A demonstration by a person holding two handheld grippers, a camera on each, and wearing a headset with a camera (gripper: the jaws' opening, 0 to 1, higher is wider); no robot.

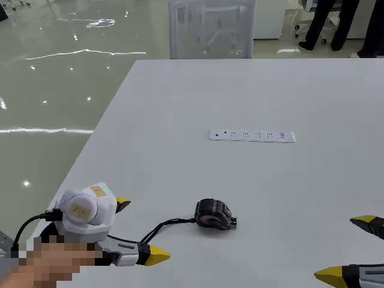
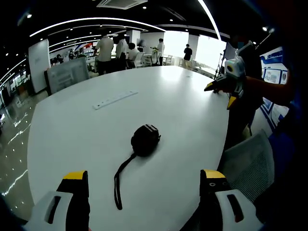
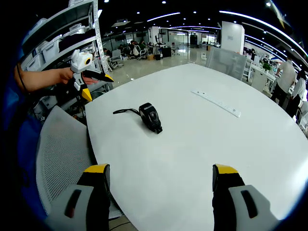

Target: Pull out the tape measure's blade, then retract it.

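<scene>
While both tools hang over the near edge, the wide white table (image 1: pixel 180 114) is the biggest thing before me, matte against the glossy floor (image 1: pixel 54 90) that gleams at 9 o'clock. A pale mesh chair (image 1: pixel 211 29) stands against the far edge at 12 o'clock.

The left gripper (image 1: pixel 143 231) sits at 7 o'clock of the head view, its yellow-tipped jaws spread wide and gripping nothing. In its own view the two tips frame the tabletop with open air between them. The right gripper (image 1: pixel 343 248) comes in at 4 o'clock, jaws likewise parted wide (the gap looks much the same as its partner's), and it too carries nothing.

A white power strip (image 1: pixel 252 135) lies flat near the middle of the table, well apart from both tools. The tape measure (image 1: pixel 214 214), a small black case, rests on the table at about 7 o'clock of the power strip. It lies between the two grippers, nearer the left one and touching neither. Its thin black strap (image 1: pixel 165 224) trails across the tabletop toward 8 o'clock and ends near the left gripper's lower jaw, though I cannot tell whether it touches.
</scene>
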